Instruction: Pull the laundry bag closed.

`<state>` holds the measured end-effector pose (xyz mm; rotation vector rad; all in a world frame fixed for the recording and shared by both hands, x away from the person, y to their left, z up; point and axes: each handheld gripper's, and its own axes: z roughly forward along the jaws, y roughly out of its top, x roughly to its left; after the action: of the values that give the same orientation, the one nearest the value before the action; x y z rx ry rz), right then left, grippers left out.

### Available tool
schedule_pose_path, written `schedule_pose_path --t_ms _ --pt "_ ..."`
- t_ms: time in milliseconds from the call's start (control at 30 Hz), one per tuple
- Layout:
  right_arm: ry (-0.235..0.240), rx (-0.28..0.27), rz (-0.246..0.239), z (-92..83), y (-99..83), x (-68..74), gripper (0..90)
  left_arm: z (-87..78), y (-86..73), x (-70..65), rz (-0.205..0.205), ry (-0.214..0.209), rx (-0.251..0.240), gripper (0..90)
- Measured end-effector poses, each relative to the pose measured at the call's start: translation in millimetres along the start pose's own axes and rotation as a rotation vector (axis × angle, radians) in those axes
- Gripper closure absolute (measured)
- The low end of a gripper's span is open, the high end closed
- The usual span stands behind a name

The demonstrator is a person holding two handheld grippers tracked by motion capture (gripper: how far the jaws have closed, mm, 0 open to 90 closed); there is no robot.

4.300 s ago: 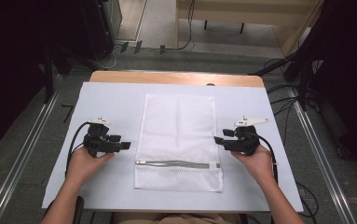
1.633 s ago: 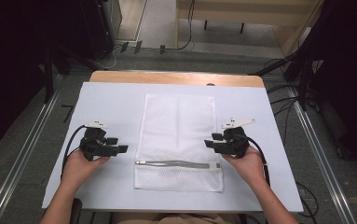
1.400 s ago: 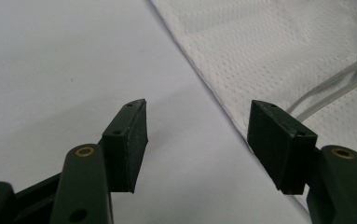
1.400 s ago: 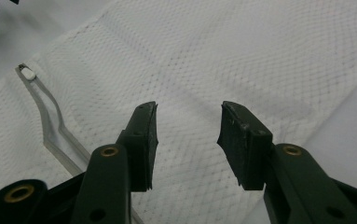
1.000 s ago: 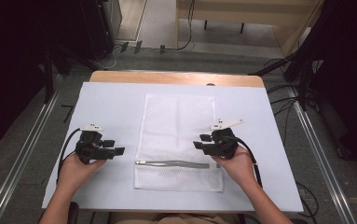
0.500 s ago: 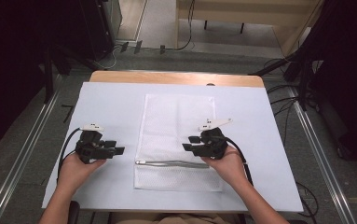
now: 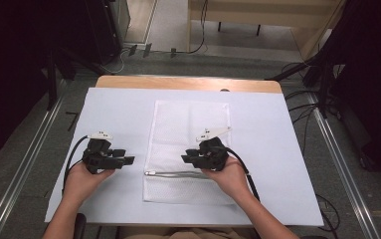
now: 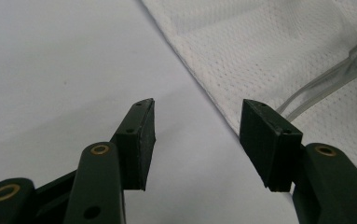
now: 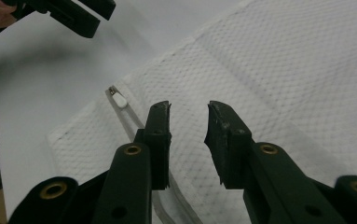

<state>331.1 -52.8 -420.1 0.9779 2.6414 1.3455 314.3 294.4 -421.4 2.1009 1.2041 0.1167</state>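
Observation:
A white mesh zip bag (image 7: 190,129) lies flat in the middle of the white table cover (image 7: 118,109), its grey zipper (image 7: 170,174) running across near the front. My right gripper (image 7: 187,158) hovers over the bag just behind the zipper, pointing left. Its jaws (image 9: 188,109) are open with a narrow gap; they have just been closing, and only mesh (image 9: 283,70) lies beneath them. The zipper pull (image 9: 119,99) lies ahead and to the left. My left gripper (image 7: 127,160) is open over bare cover beside the bag's left edge (image 8: 204,88), its jaws (image 8: 197,107) a little narrower than before.
The wooden table edge (image 7: 188,82) shows at the back beyond the cover. Metal rails (image 7: 24,164) run along the floor on both sides, with cables (image 7: 307,109) to the right. The left gripper (image 9: 73,16) appears top left in the right gripper view.
My right gripper has moved left from the bag's right edge onto the bag, near the zipper. The left hand has stayed in place.

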Motion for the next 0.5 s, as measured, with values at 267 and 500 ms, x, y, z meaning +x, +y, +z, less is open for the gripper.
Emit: schedule_pose_path --t_ms 267,500 --pt "0.029 0.014 -0.034 13.3 5.6 11.6 75.2 -0.5 -0.2 1.3 -0.006 0.005 -0.016 45.1" --pt "0.048 0.015 -0.058 25.5 9.1 21.2 75.0 0.1 0.1 1.4 0.000 0.009 -0.019 45.0"
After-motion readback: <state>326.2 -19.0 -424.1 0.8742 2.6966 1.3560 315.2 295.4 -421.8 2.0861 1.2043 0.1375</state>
